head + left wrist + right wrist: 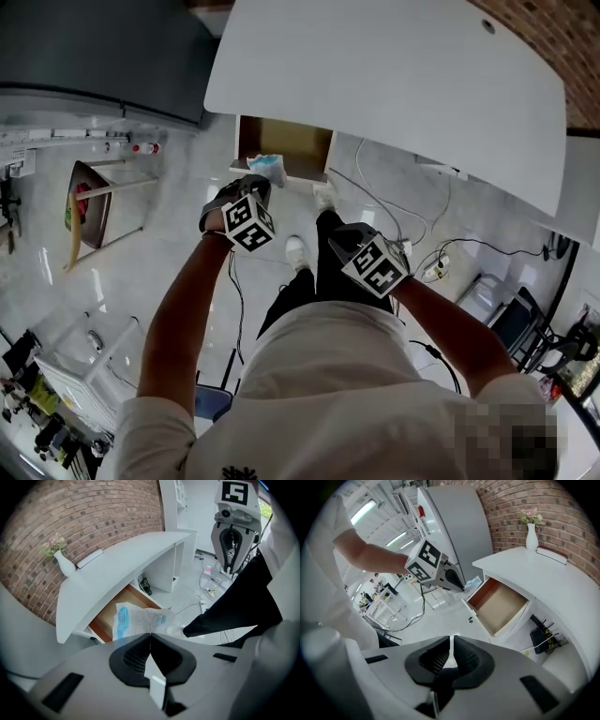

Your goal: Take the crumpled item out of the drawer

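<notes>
The left gripper (150, 635) has its jaws squeezed tight on one edge of the crumpled item (138, 619), a white and blue thing that looks like a thin wrapper or bag, though it is hard to be sure. The crumpled item sticks out from the jaws in the air, out of the open drawer (105, 616) and just in front of it, below the white desk (117, 569). The right gripper (451, 643) is off to the side with its jaws pressed together and nothing between them.
</notes>
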`<state>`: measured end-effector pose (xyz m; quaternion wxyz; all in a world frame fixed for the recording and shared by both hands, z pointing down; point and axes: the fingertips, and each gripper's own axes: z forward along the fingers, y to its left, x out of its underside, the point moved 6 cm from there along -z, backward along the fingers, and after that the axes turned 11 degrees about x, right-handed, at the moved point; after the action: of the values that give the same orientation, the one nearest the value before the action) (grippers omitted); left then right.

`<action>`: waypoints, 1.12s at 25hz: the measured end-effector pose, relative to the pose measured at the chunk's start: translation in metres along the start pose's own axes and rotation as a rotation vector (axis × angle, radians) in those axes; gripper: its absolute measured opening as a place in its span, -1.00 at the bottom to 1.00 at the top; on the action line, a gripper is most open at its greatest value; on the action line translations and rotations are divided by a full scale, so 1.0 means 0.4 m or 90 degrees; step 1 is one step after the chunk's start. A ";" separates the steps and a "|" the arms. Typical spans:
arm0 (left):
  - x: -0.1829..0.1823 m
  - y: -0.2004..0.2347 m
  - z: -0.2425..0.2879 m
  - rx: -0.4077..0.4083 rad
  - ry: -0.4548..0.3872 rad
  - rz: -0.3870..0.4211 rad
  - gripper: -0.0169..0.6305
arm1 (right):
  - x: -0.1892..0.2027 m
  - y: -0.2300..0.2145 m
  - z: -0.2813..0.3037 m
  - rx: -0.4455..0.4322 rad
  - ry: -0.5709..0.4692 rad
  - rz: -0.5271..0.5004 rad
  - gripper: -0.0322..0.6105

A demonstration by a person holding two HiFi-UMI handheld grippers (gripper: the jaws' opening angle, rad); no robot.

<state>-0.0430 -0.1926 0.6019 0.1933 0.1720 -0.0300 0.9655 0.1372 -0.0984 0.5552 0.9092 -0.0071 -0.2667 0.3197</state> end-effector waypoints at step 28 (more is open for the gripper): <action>0.166 -0.517 -0.550 0.033 -0.193 -0.175 -0.87 | 0.002 0.398 -0.235 0.068 -0.070 -0.030 -0.79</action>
<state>-0.0918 0.0498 0.4163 0.3119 0.3226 -0.0100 0.8936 0.0916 0.0435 0.4458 0.8995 0.0656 -0.2986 0.3121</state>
